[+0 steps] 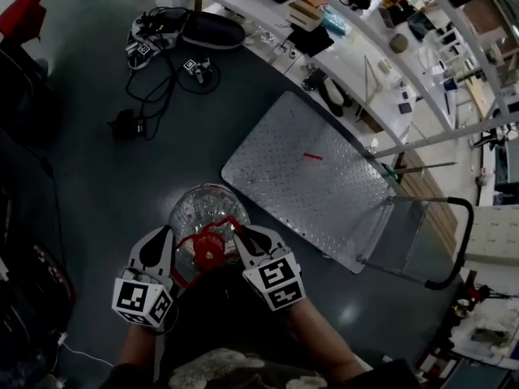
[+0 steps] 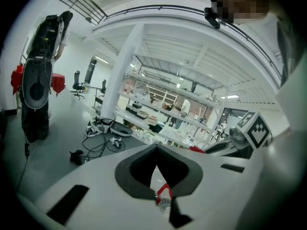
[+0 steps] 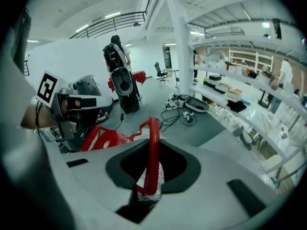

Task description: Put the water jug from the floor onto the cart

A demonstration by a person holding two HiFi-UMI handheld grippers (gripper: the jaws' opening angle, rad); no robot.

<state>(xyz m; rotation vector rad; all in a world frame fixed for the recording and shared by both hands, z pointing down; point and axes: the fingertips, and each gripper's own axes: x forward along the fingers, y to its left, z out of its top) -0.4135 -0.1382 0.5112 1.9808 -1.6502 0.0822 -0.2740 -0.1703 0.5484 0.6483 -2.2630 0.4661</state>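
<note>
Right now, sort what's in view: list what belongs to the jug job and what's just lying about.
Job: water jug, gripped by left tongs and right tongs; cart.
Lying about: cables on the floor; black bag; clutter on the shelves.

A water jug [image 1: 207,209] sits directly in front of the person, between the two grippers. The left gripper [image 1: 166,243] is on the jug's left and the right gripper [image 1: 247,237] is on its right. Each grips the handle [image 1: 209,248] on top of the jug. The cart [image 1: 308,177] lies just beyond the jug, to the right, with its push bar [image 1: 458,241] at the far right end. A tangle of cables [image 1: 154,87] lies on the floor [image 1: 89,177] farther off to the left. Long shelves [image 1: 349,31] run behind the cart.
</note>
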